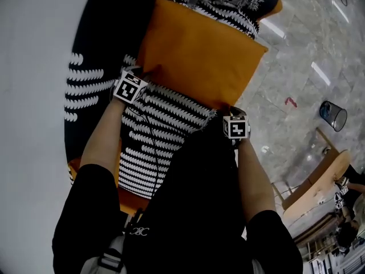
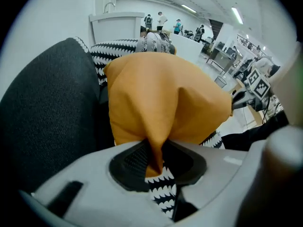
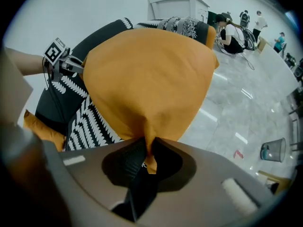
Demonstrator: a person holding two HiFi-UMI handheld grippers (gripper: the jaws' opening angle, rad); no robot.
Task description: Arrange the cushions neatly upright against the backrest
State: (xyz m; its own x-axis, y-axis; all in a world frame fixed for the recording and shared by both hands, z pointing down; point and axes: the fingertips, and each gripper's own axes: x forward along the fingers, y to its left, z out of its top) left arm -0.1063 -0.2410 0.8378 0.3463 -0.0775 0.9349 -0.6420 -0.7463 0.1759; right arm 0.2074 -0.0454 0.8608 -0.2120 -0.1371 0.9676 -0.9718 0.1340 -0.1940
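Head view: orange cushion (image 1: pixel 199 56) atop patterned cushion (image 1: pixel 165 119), glossy floor (image 1: pixel 296 67) alongside

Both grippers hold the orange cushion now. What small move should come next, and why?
Probably lift the orange cushion a little and tip it toward the dark backrest. The left gripper and the right gripper each pinch a corner of it, and it lies over the black-and-white patterned cushion, not yet upright.
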